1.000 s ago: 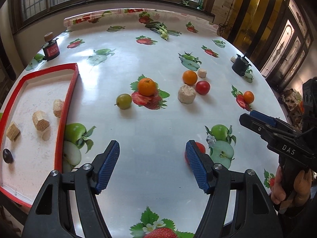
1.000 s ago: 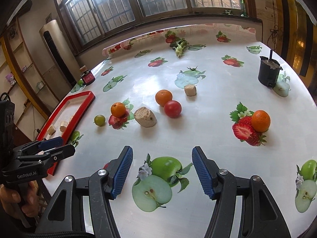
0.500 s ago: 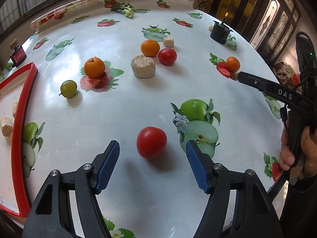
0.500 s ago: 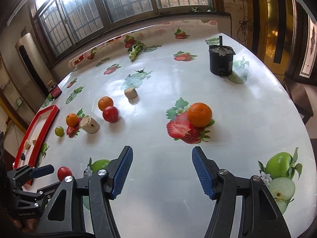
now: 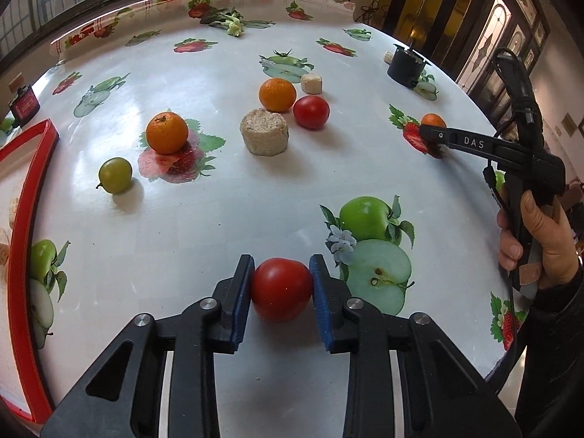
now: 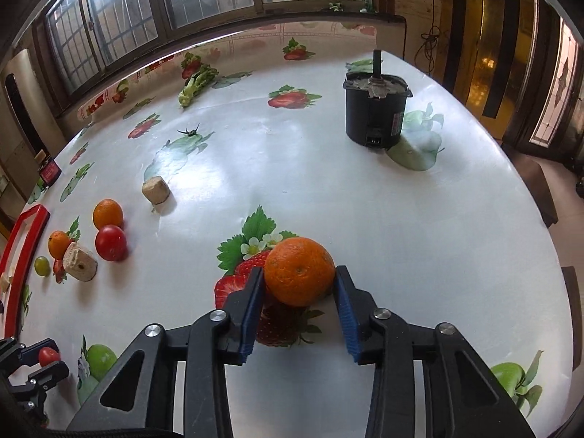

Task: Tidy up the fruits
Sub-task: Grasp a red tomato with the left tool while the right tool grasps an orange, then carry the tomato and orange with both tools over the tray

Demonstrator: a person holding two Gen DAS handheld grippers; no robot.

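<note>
My left gripper [image 5: 281, 284] is shut on a red tomato [image 5: 281, 290] that rests on the table near its front edge. My right gripper [image 6: 298, 284] is closed around an orange [image 6: 299, 271] that sits on a printed strawberry; both pads touch it. In the left wrist view the right gripper [image 5: 430, 133] shows at the right with that orange [image 5: 433, 120] at its tip. Loose on the table are two more oranges [image 5: 167, 132] [image 5: 277, 94], a second tomato [image 5: 311, 111] and a small green fruit [image 5: 115, 175].
A red-rimmed tray [image 5: 22, 226] lies at the left edge. A large cork-like block [image 5: 264, 136] and a small one [image 5: 311, 83] stand among the fruit. A black pot [image 6: 376, 113] stands at the far right. A small dark jar [image 5: 23, 104] is far left.
Both grippers moved forward and closed. The left closed on the tomato. The right closed around the orange on the strawberry print.
</note>
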